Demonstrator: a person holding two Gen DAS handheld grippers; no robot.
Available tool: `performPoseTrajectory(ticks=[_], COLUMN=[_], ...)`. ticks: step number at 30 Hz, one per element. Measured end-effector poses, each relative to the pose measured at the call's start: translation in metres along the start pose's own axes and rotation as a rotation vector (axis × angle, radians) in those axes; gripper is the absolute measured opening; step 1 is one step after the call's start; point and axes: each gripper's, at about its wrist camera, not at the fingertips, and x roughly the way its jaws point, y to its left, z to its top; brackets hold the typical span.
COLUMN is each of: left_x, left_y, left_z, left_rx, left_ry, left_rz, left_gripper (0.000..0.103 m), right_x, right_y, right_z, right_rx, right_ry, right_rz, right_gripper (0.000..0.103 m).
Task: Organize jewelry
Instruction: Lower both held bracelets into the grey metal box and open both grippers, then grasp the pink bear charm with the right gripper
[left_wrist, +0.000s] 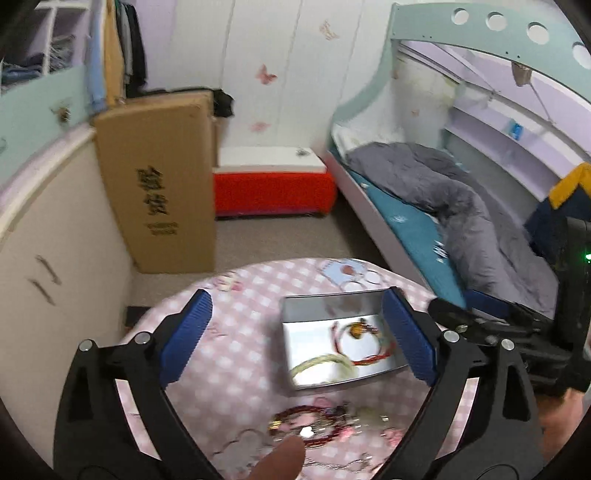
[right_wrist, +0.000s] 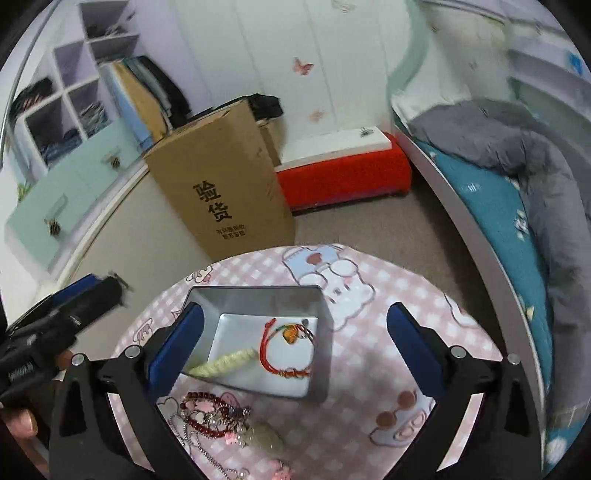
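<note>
A silver metal box sits on a round table with a pink checked cloth. Inside lie a red cord bracelet and a pale beaded bracelet. A heap of jewelry, with dark red beads, a silver chain and a pale pendant, lies on the cloth in front of the box. My left gripper is open above the box's left side. My right gripper is open above the box. Both are empty.
A tall cardboard box leans on the cabinet at the left. A red storage bench stands by the far wall. A bed with a grey duvet runs along the right. Carpet lies beyond the table.
</note>
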Motion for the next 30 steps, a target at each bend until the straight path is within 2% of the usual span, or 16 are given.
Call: performPoseTrajectory(ticks=[6, 14, 21, 27, 30], left_x=[-0.038, -0.085, -0.11, -0.117, -0.103], left_y=[0.003, 0.007, 0.013, 0.014, 0.014], left_z=[-0.013, -0.041, -0.071, -0.097, -0.113], left_rx=[0.014, 0.016, 0.005, 0.011, 0.019], left_ry=[-0.059, -0.119, -0.119, -0.104, -0.048], left_rz=[0.079, 0.092, 0.069, 0.072, 0.068], left_gripper=[0.092, 0.092, 0.092, 0.092, 0.092], right_x=[-0.032, -0.071, -0.109, -0.118, -0.114], right_y=[0.005, 0.028, 0.033, 0.03, 0.022], right_z=[-0.009, -0.006, -0.038, -0.077, -0.1], right_rx=[-0.002, -0.07, -0.096, -0.102, -0.085], right_ry=[-0.062, -0.144, -0.196, -0.174, -0.135], right_rz=[-0.018, -0.027, -0.028, -0.039, -0.037], right_gripper=[0.095, 0.095, 0.095, 0.095, 0.095])
